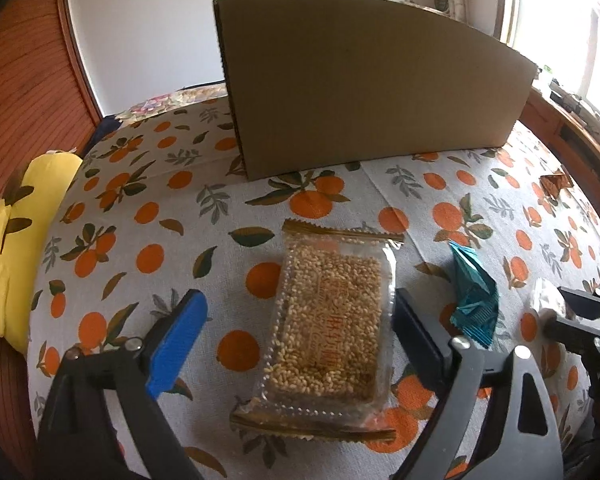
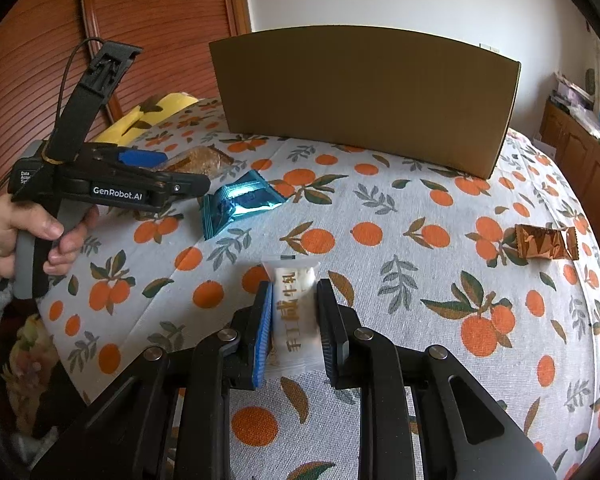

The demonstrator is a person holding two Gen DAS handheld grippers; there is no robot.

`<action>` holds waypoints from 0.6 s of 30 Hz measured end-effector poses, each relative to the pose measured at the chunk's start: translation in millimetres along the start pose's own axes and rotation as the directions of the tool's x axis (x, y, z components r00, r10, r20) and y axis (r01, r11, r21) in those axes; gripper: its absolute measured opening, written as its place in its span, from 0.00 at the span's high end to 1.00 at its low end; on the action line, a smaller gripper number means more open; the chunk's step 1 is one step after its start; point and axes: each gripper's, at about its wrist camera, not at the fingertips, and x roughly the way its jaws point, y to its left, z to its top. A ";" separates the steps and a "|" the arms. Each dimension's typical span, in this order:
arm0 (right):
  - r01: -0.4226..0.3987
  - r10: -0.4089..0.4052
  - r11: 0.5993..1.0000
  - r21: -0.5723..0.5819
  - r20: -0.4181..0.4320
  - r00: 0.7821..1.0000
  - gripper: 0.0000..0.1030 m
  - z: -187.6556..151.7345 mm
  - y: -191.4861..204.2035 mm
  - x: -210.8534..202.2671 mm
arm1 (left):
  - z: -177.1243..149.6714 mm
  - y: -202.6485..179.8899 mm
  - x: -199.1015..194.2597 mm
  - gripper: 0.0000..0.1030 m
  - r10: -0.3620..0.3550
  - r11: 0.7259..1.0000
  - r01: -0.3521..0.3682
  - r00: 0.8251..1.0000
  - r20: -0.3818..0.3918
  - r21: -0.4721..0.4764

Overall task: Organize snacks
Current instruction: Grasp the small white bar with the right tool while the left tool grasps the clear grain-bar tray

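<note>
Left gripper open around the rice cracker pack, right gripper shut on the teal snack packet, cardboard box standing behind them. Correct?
Not quite. The right gripper is shut on the white nougat packet, as the right wrist view shows; the teal snack packet lies free on the tablecloth. The rest holds.

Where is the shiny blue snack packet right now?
The shiny blue packet lies on the orange-print tablecloth, in front of the cardboard box. In the left wrist view it sits just right of the rice-crisp bar, beside the left tool.
</note>
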 end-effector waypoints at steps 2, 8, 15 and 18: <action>0.001 -0.001 1.000 0.000 0.000 1.000 0.81 0.0 0.3 -0.4 | -2.4 -4.8 -4.0 0.30 -0.011 1.000 0.011 1.000 0.011 0.016; 0.011 -0.011 1.000 -0.008 0.003 1.000 0.81 -0.1 1.3 0.0 | -6.6 -16.5 -17.9 0.57 -0.055 0.998 0.055 0.998 0.030 0.006; 0.017 -0.017 1.000 -0.013 0.004 1.000 0.81 -0.3 2.1 0.2 | -13.6 -32.7 -45.5 0.57 -0.058 0.998 0.055 0.993 0.101 0.029; 0.022 -0.022 1.000 -0.016 0.005 1.000 0.81 -0.1 2.1 0.0 | -13.7 -36.1 -56.4 0.57 -0.071 0.997 0.069 0.990 0.119 0.022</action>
